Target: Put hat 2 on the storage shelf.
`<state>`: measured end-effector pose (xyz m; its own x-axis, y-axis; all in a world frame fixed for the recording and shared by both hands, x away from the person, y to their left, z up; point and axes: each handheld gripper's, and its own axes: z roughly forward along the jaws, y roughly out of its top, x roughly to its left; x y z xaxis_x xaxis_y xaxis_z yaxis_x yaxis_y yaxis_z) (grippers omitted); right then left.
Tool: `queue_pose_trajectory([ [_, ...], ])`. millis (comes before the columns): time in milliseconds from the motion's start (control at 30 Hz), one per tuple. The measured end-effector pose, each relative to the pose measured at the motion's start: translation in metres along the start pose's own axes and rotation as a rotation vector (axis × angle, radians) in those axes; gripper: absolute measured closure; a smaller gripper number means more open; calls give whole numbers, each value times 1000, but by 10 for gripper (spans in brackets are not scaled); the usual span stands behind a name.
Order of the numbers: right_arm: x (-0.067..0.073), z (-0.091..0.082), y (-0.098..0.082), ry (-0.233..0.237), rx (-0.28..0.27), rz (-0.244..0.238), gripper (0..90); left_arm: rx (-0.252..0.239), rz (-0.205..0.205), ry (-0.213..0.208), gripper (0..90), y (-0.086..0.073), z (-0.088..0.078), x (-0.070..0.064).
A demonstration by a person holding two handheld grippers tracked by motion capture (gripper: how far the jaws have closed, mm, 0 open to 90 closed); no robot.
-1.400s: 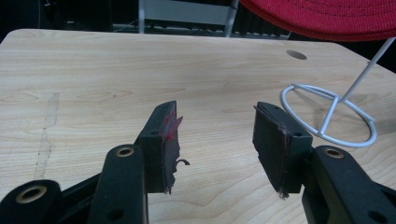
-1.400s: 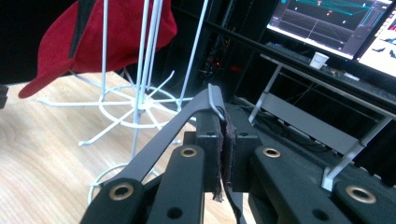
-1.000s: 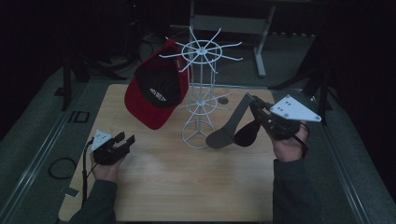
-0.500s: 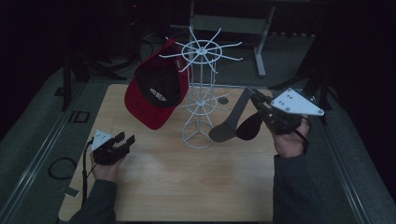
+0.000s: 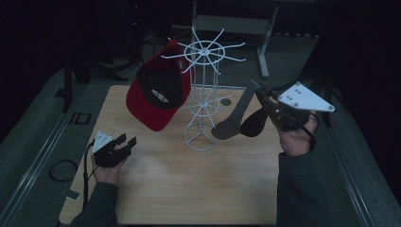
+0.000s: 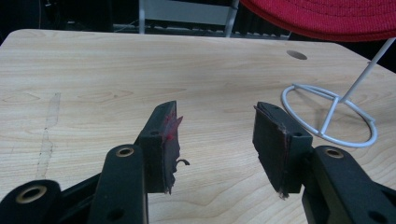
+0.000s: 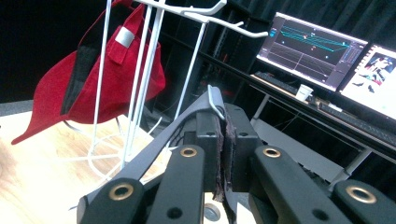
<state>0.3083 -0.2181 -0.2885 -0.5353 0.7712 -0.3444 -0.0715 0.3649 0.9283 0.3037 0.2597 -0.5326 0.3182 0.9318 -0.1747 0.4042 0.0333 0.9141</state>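
The grey cap point(image 5: 236, 120) hangs from your right gripper point(image 5: 265, 97), its strap pinched between the two black jaws, which are pressed fully together on it; in the right gripper view the strap point(image 7: 201, 112) with its small metal loop rises just above the pads. The cap's crown and brim droop down and to the left of the jaws, clear of the table point(image 5: 189, 189), close beside the lower rings of the white wire rack point(image 5: 202, 99) without a visible touch. Your right hand point(image 5: 295, 137) holds that gripper lifted, jaws pointing up and toward the rack's spokes. Your left gripper point(image 5: 125, 141) sits low near the table's left edge, its jaws spread wide with nothing between them, aimed toward the rack's base ring point(image 6: 329, 114). Farther back, the red cap point(image 5: 158, 97) hangs on the left side of the rack.
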Motion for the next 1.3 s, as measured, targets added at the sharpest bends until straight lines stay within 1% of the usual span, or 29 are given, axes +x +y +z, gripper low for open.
queue_pose_trajectory([
  [500,-6,3,12,-10,-22,1,862,-3,-4,1,510,0,0,0],
  [933,-11,3,18,-12,-36,7,862,0,-3,0,510,0,1,0],
  [1200,-13,2,28,-18,-53,3,862,1,0,-2,510,-1,1,0],
  [1300,-13,2,34,-21,-59,-8,862,0,-4,-2,510,0,1,0],
])
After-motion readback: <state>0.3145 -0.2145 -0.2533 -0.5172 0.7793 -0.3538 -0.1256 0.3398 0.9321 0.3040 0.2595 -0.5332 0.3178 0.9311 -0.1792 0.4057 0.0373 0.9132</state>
